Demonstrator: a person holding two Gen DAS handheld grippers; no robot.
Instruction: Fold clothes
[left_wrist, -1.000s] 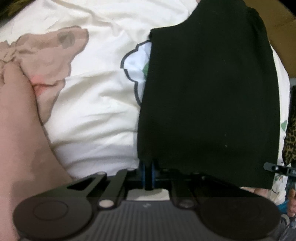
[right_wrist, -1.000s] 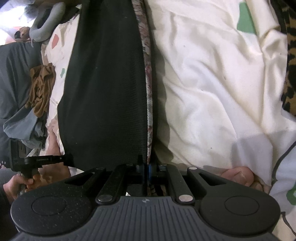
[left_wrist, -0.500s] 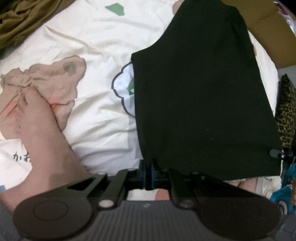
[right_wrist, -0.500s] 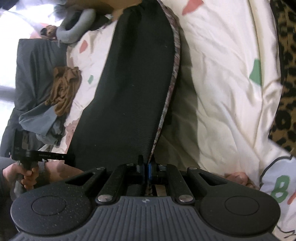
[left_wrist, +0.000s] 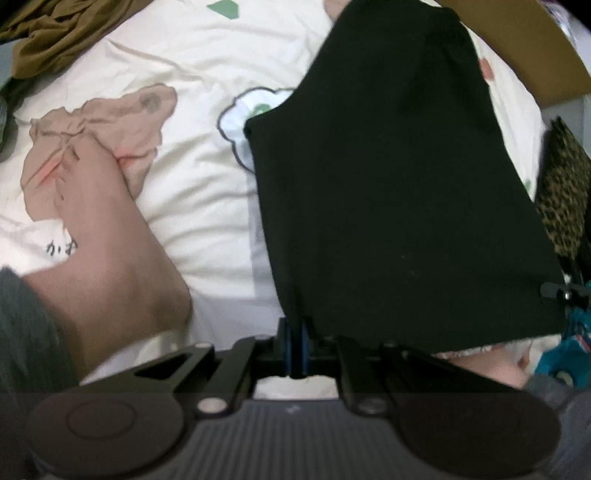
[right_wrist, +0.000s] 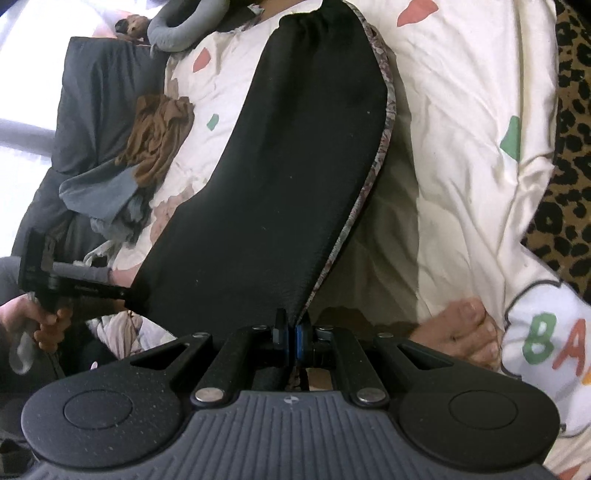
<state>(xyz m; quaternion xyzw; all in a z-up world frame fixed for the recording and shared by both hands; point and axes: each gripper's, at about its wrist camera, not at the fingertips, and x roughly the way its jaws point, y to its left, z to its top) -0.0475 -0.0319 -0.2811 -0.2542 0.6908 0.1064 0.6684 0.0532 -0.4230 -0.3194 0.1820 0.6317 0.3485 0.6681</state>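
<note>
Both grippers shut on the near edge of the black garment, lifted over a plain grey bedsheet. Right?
Not quite. The left gripper and right gripper are both shut on the near edge of the black garment, but the bedsheet beneath is cream-white with coloured prints, not plain grey. The left wrist view shows it; the right wrist view shows the sheet's green and red shapes too.

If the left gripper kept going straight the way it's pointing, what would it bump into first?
Probably the black garment already pinched in the left gripper, then the cream bedsheet beneath it; depth is hard to judge.
</note>
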